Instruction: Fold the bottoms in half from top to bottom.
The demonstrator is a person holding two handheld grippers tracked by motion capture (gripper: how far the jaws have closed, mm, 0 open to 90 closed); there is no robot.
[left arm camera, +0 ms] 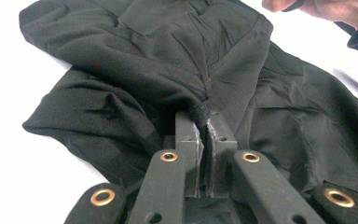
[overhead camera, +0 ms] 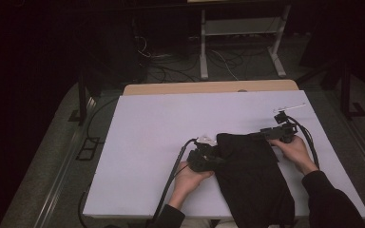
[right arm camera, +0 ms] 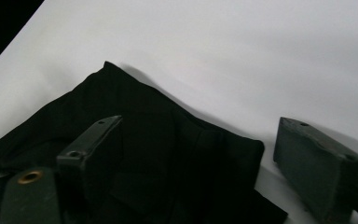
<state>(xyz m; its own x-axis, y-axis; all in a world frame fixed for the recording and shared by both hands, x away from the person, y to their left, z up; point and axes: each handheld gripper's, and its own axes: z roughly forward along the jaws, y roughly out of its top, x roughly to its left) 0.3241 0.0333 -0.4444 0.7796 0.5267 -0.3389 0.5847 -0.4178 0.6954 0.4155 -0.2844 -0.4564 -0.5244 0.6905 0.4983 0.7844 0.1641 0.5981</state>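
Observation:
A black cloth [overhead camera: 252,175] lies crumpled on the white table [overhead camera: 161,123], spilling over the near edge. My left gripper [overhead camera: 216,159] sits at the cloth's left side. In the left gripper view the gripper [left arm camera: 204,119] is shut on a pinched fold of the cloth [left arm camera: 168,60]. My right gripper [overhead camera: 265,133] rests at the cloth's far right corner. In the right gripper view it [right arm camera: 200,122] stands open, its jaws wide apart on either side of the cloth's corner [right arm camera: 144,154]. The other hand [left arm camera: 326,9] shows at the top right of the left gripper view.
A wooden strip [overhead camera: 209,88] borders the table's far edge. Beyond it, cables [overhead camera: 228,59] lie on the floor around a metal stand [overhead camera: 240,28]. A small white scrap [overhead camera: 292,106] lies far right on the table; another [overhead camera: 208,140] sits by the left gripper.

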